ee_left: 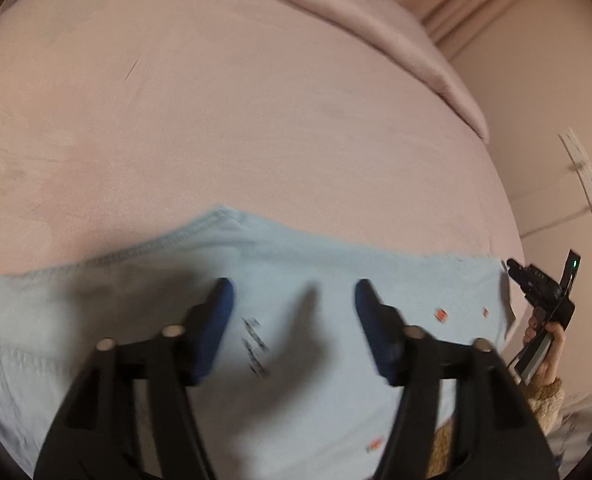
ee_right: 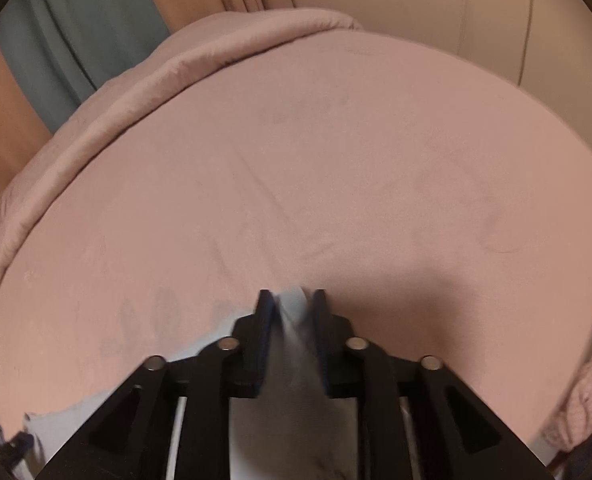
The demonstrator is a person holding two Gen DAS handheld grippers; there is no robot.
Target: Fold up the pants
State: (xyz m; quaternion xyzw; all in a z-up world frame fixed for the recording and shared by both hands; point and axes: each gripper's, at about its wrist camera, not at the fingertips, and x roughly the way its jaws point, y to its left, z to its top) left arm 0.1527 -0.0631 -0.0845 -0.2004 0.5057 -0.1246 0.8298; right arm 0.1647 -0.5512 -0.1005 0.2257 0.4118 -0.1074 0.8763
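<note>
Right now the light blue pants (ee_left: 296,272) lie spread across the lower half of the left wrist view, on a pink bed sheet (ee_left: 236,120) that fills the middle of the frame. Their stitched hem runs from lower left up to a peak near the centre. Small red marks and a dark printed patch dot the cloth.

At the bottom of that view, the left gripper (ee_left: 294,292) stands with its jaws well apart above the fabric, with nothing between its blue pads.

At the right edge, the right gripper (ee_left: 535,280) shows, held in a hand (ee_left: 543,344) with a fuzzy tan sleeve (ee_left: 547,400).

In the right wrist view, the right gripper (ee_right: 292,300) sits at bottom centre, its jaws pinched close on a fold of the blue fabric. A rolled pink duvet (ee_right: 156,80) edges the upper left.
</note>
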